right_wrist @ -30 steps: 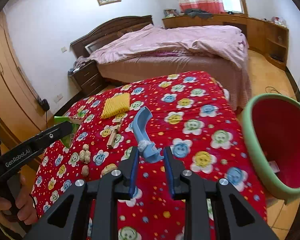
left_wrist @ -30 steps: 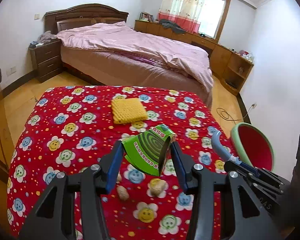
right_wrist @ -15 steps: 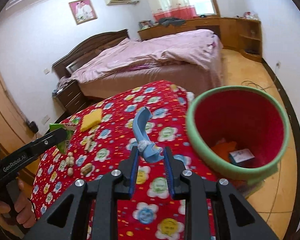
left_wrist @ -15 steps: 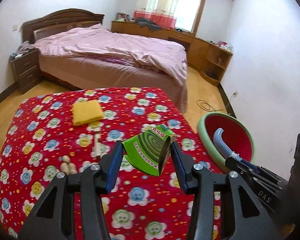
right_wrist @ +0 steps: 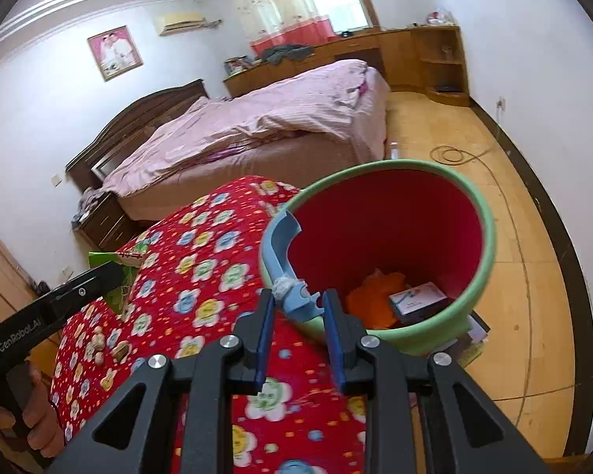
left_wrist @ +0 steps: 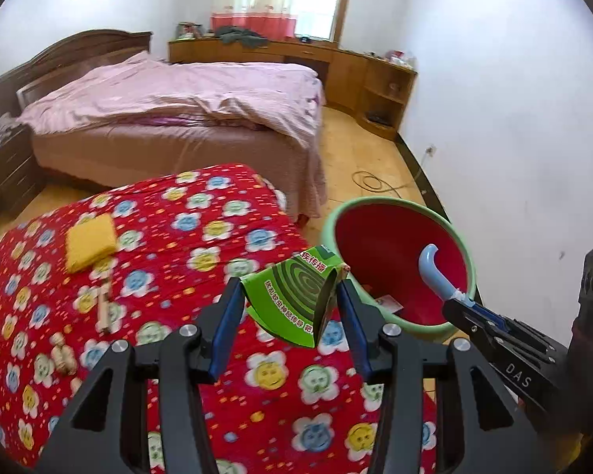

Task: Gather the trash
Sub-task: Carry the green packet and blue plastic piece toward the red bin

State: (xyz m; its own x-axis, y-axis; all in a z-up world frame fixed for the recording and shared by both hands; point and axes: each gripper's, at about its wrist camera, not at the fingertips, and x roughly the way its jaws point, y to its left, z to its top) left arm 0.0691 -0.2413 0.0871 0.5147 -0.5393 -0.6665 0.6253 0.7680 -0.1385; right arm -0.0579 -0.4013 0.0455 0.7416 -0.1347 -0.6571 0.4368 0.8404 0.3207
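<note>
Left wrist view: the left gripper (left_wrist: 290, 308) is clenched on a green mosquito-coil box (left_wrist: 296, 300), carried in the air above the right edge of the table (left_wrist: 201, 245) with its red flowered cloth. A second ago this view faced the middle of the table; it has since swung right, so the red bin with the green rim (left_wrist: 401, 266) now fills the space just beyond the box. The right gripper (left_wrist: 460, 304) reaches in from the right, its blue curved handle (left_wrist: 435, 270) hanging over the bin's mouth. A yellow sponge (left_wrist: 91, 241), a small wooden stick (left_wrist: 104, 310) and peanuts (left_wrist: 63, 353) lie on the cloth, well apart from both grippers.

Right wrist view: the right gripper (right_wrist: 298, 314) is grasping the blue curved handle (right_wrist: 282, 254) by its lower end; the hooked tip rises against the near rim of the red bin with the green rim (right_wrist: 399, 328). Half a second ago the bin stood off to the right; now it sits directly ahead and below. Inside lie something orange (right_wrist: 375, 300) and a small carton (right_wrist: 417, 300). The left gripper (right_wrist: 110, 272) enters at left with the green box, though blur makes its exact height above the table hard to judge.

Both pieces of trash have arrived at the bin, so letting the handle go first looks the likely next move, the box after it.
</note>
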